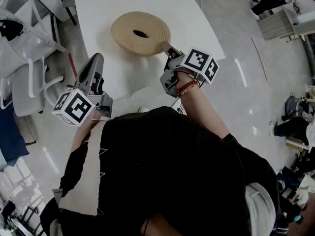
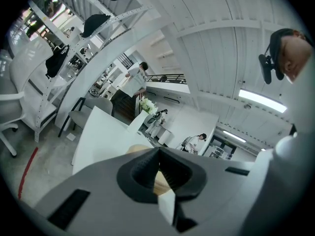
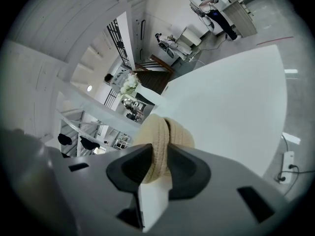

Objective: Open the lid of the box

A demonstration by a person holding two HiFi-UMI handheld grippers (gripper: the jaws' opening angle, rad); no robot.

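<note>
Right tool (image 1: 166, 47): jaws closed on the rim of the round beige woven box (image 1: 127, 34). In the right gripper view the right tool (image 3: 158, 154) has a rounded woven band pinched between both dark pads. A second band of the same box (image 3: 179, 134) lies just beside it, outside the right-hand pad. Which band belongs to the lid cannot be told. The grip is on the box's near right side, seen from the head view. The tool's marker cube (image 1: 202, 63) sits behind the jaws, and a red bead bracelet (image 1: 188, 86) is on the wrist below it.

Box: lies flat on the white bench (image 1: 103, 4), about midway between the bench's left and right edges. There is a dark oval opening in the middle of its top. The bench surface (image 3: 236, 97) runs on beyond it in the right gripper view.

Left tool (image 1: 97, 58): jaws closed together, with nothing between them. The left gripper view shows the left tool (image 2: 158, 151) with its pads meeting at the tips. A sliver of beige shows behind them, and the white bench (image 2: 98, 136) lies past that. The tool is held over the bench's near left edge, apart from the box. Its own marker cube (image 1: 74, 107) is toward the person.

Surroundings: white chairs (image 1: 29, 82) stand on the grey floor (image 1: 256, 97) left of the bench.
</note>
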